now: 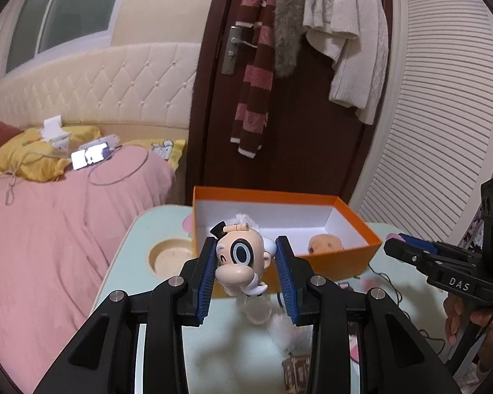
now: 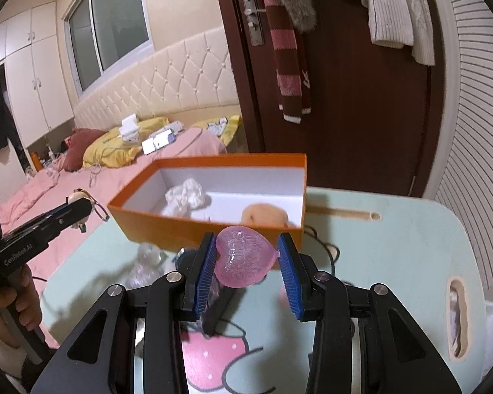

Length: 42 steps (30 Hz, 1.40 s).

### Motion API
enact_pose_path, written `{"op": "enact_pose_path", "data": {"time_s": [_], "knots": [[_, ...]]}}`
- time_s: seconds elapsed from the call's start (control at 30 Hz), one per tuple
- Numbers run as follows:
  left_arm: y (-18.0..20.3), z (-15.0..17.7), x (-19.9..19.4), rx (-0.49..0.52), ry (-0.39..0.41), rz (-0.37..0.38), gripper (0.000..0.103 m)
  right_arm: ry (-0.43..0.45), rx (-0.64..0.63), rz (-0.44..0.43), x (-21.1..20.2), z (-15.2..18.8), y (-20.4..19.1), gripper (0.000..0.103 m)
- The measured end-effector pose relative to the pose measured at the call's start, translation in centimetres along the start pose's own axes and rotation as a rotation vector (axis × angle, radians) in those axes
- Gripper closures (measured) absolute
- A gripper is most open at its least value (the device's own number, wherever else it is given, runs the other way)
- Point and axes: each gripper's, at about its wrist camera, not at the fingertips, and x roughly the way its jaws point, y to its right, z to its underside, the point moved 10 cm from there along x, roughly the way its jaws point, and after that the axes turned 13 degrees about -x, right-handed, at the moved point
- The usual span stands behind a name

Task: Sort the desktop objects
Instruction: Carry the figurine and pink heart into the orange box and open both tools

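Glossy plastic figurine (image 1: 241, 257) and translucent ridged pink heart (image 2: 245, 259), each between ribbed blue jaws.

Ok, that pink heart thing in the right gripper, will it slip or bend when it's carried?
The pink translucent heart looks like rigid moulded plastic, so probably stiff and light. The right gripper pinches only its curved edges, so it might twist or slip.

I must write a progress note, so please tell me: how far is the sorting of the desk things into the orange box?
Done: the orange box already holds a crumpled white thing and a round tan thing.
In hand: the left gripper holds a cartoon figurine, the right gripper a pink heart, both short of the box.
Left: a clear wrapper and a small brown thing lie on the table.
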Motion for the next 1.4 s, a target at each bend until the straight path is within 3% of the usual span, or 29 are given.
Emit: {"op": "enact_pose_path", "data": {"time_s": [0.37, 0.57, 0.77, 0.9, 1.4], "knots": [[2.7, -3.8, 4.5, 0.036, -0.014, 0.018, 0.07, 0.056, -0.038, -0.008, 1.6, -4.3, -0.1, 0.063], [3.5, -3.4, 8.4, 0.047, -0.07, 0.004, 0.07, 0.032, -0.038, -0.008, 4.6, -5.7, 0.2, 0.063], [2.4, -0.3, 11.3, 0.017, -0.136, -0.022, 0.07, -0.041, -0.026, 0.013, 8.3, -4.1, 0.4, 0.063], [2.4, 1.1, 11.8, 0.052, -0.157, -0.038, 0.069, -0.099, -0.024, 0.04, 9.8, -1.9, 0.7, 0.063], [2.5, 1.3, 12.1, 0.057, -0.18, -0.041, 0.069, -0.082, -0.059, 0.059, 9.8, -1.6, 0.7, 0.063]]}}
